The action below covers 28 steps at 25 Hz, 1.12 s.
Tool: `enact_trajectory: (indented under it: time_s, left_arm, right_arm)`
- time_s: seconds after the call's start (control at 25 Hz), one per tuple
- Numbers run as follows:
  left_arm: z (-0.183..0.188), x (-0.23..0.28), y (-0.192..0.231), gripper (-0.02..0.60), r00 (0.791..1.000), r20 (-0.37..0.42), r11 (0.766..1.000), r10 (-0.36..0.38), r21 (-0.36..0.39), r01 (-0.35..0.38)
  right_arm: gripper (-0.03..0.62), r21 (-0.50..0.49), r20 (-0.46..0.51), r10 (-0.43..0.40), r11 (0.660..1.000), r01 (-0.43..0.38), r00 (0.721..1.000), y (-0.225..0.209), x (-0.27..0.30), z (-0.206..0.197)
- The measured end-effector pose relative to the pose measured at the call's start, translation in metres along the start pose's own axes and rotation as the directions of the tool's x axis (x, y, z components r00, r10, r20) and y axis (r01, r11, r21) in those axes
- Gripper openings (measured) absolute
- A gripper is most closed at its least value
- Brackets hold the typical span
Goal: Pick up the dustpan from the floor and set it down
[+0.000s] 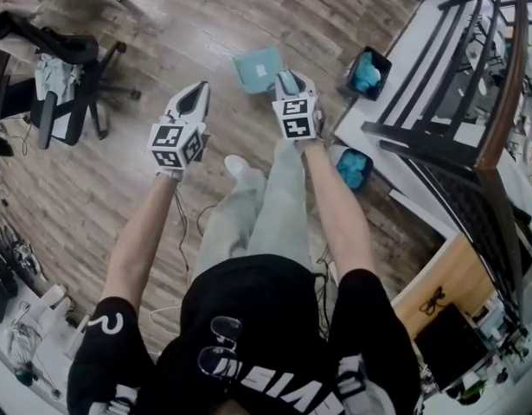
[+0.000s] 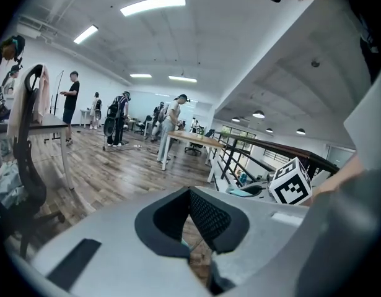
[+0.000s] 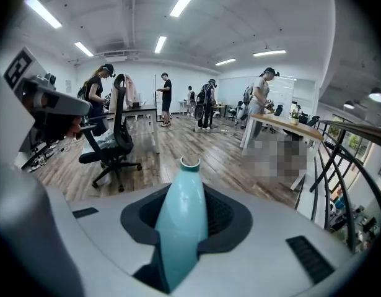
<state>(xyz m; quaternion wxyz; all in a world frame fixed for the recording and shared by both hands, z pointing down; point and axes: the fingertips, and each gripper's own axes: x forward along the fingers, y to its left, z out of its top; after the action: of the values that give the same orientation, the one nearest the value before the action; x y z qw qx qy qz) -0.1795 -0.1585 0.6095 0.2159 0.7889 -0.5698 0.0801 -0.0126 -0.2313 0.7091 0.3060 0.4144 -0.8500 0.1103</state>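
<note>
In the head view the teal dustpan [image 1: 257, 67] hangs just ahead of my right gripper [image 1: 287, 78], above the wooden floor. My right gripper [image 3: 190, 187] is shut on the dustpan's handle [image 3: 183, 221], which sticks up between the jaws with its hollow end on top. My left gripper [image 1: 199, 89] is held to the left of it, apart from the dustpan. In the left gripper view its fingertips [image 2: 190, 193] meet with nothing between them. The right gripper's marker cube [image 2: 292, 181] shows at the right of that view.
A black office chair [image 1: 67, 85] stands at the left. Two bins with blue contents [image 1: 367, 72] [image 1: 354, 167] sit by a dark stair railing [image 1: 456, 102] at the right. My shoe [image 1: 235, 164] is under the grippers. Several people stand at distant desks [image 3: 283, 122].
</note>
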Motion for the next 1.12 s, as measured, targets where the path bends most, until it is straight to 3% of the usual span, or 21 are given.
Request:
enact_trajectory:
  time_s: [0.52, 0.84, 1.0, 1.12]
  left_arm:
    - [-0.058, 0.032, 0.008, -0.005, 0.997, -0.075, 0.999, -0.009, -0.047, 0.005]
    - [-0.075, 0.038, 0.005, -0.005, 0.994, -0.109, 0.998, -0.022, -0.06, 0.015]
    - [-0.083, 0.037, -0.001, -0.005, 0.991, -0.128, 0.998, -0.033, -0.055, 0.026]
    - [-0.085, 0.033, -0.005, -0.005, 0.99, -0.133, 0.998, -0.042, -0.059, 0.034]
  right_arm:
    - [0.094, -0.029, -0.07, -0.006, 1.0, 0.004, 0.998, -0.002, 0.053, -0.09]
    - [0.097, -0.014, -0.146, 0.011, 1.0, -0.013, 0.989, 0.013, 0.048, -0.138]
    - [0.106, 0.002, -0.157, 0.013, 1.0, -0.013, 0.987, 0.011, 0.047, -0.142]
    - [0.152, 0.02, -0.172, 0.023, 1.0, -0.02, 0.985, 0.01, 0.043, -0.138]
